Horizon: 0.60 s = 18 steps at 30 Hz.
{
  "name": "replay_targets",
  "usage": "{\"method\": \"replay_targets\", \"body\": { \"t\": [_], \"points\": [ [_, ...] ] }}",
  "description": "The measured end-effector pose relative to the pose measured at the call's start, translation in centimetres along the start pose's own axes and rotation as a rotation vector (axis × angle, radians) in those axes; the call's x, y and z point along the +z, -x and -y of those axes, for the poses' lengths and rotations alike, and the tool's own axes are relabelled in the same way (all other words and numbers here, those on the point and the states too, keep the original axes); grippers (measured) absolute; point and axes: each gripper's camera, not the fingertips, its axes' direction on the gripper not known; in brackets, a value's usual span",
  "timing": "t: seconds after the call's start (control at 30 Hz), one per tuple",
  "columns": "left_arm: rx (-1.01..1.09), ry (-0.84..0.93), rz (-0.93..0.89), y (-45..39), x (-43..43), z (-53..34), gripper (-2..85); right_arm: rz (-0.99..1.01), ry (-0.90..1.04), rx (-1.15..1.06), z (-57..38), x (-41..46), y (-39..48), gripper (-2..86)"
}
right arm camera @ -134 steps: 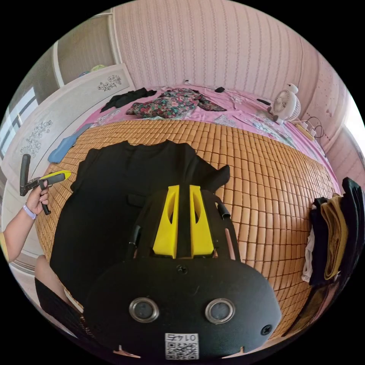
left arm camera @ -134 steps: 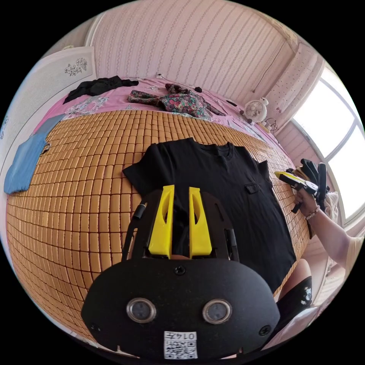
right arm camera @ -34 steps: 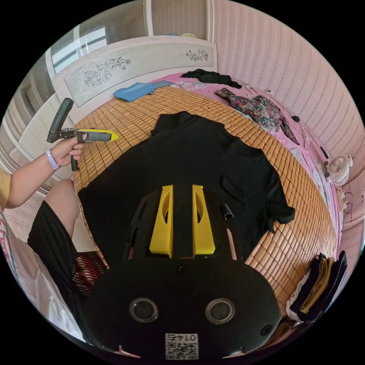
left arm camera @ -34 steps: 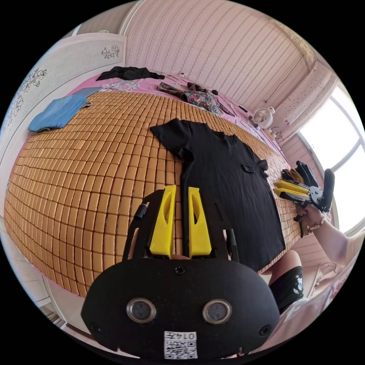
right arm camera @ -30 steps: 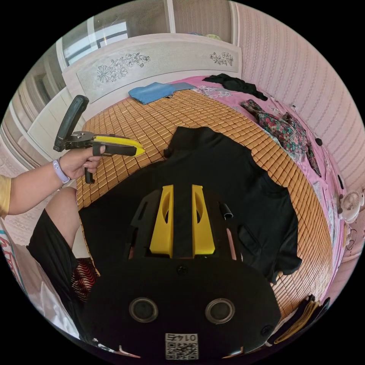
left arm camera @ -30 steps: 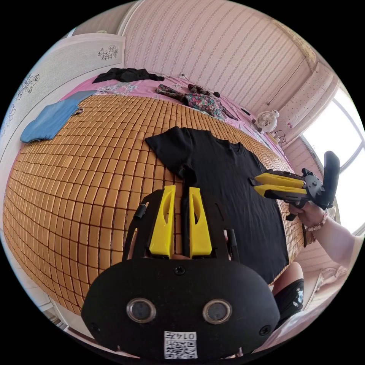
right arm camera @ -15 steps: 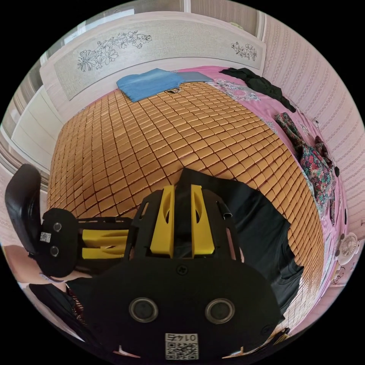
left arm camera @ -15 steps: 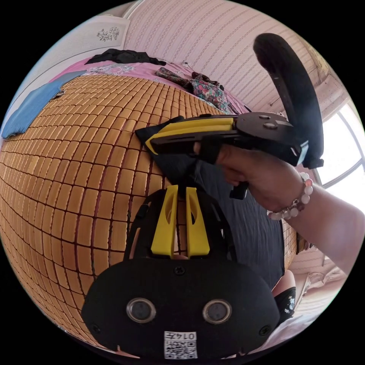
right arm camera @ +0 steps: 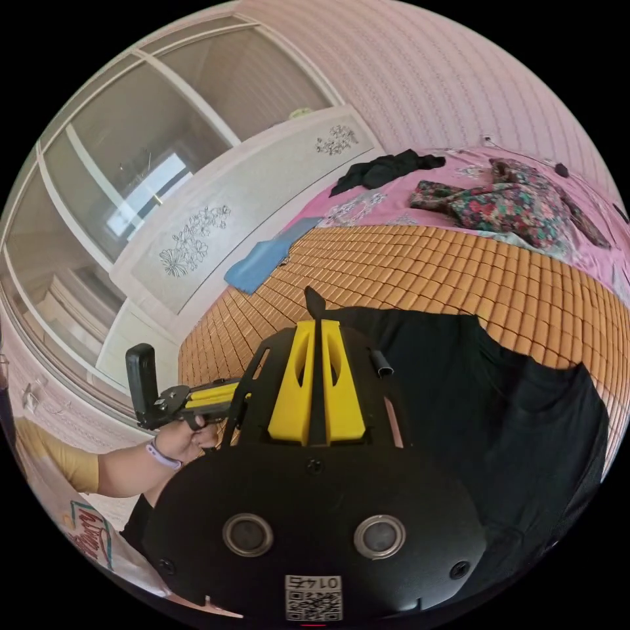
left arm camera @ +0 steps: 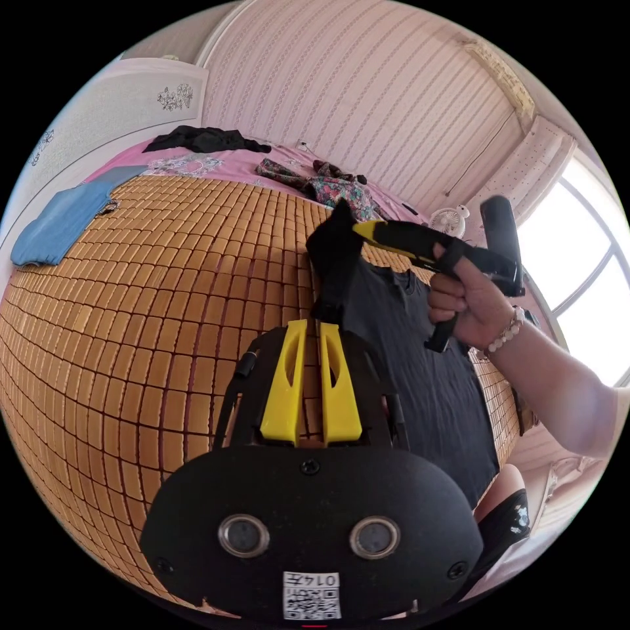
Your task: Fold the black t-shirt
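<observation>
both grippers, left gripper (left arm camera: pixel 311 323) and right gripper (right arm camera: pixel 317 321), have jaws clamped on the black t-shirt's (left arm camera: pixel 420 367) raised sleeve edge, its body lying bedward toward the right.

The t-shirt (left arm camera: pixel 420 367) lay spread on the woven mat (left arm camera: pixel 144 315), which covered the near part of the bed. One edge of the shirt was raised off the mat between the left gripper (left arm camera: pixel 314 325) and the right gripper (left arm camera: pixel 367 231), the right one farther from the mat's near border. Beyond the mat, on the bedsheet (left arm camera: pixel 223 164), lay a patterned garment (left arm camera: pixel 335 187) and a dark garment (left arm camera: pixel 197 139). A folded cloth (left arm camera: pixel 59 223) rested at the mat's corner beside the headboard (right arm camera: pixel 216 216). A small fan (left arm camera: pixel 451 220) stood behind the shirt, near the wall.
</observation>
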Motion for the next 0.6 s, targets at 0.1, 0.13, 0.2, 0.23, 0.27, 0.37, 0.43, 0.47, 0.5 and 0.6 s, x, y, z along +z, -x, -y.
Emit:
{"method": "replay_targets", "body": {
  "t": [0.1,0.13,0.2,0.23,0.27,0.37,0.43,0.47,0.5,0.6],
  "points": [
    [-0.028,-0.011,-0.009,0.7,0.6,-2.1,0.3,-0.139,0.065,0.020,-4.1,-4.3,-2.8,6.1],
    [-0.030,0.001,-0.011,0.8,0.9,-2.4,0.4,-0.157,0.107,0.035,-5.5,-5.5,-3.7,7.0],
    [-0.026,0.050,-0.028,0.6,2.1,-3.7,0.6,-0.165,0.122,0.053,-7.5,-7.5,-4.4,8.4],
    [-0.019,0.058,-0.024,0.4,2.4,-4.0,0.6,-0.182,0.127,0.058,-8.7,-8.7,-4.5,8.2],
    [-0.001,0.072,-0.013,-0.3,2.8,-4.4,0.7,-0.193,0.127,0.060,-9.2,-9.3,-4.5,8.1],
    [0.057,0.098,-0.024,-2.6,4.0,-4.7,0.9,-0.255,0.092,0.076,-11.7,-12.8,-4.7,7.7],
    [0.104,0.110,-0.042,-4.7,5.0,-4.6,1.3,-0.341,0.053,0.103,-13.3,-15.7,-5.2,7.3],
    [0.141,0.121,-0.054,-6.2,5.8,-4.4,1.6,-0.374,0.044,0.113,-13.7,-16.4,-5.4,7.2],
    [0.179,0.131,-0.070,-8.0,6.8,-4.2,1.8,-0.448,0.024,0.141,-14.5,-17.8,-5.9,7.0],
    [0.271,0.177,-0.103,-12.8,10.0,-3.4,2.5,-0.603,0.008,0.234,-16.0,-20.6,-8.1,6.8]
  ]
}}
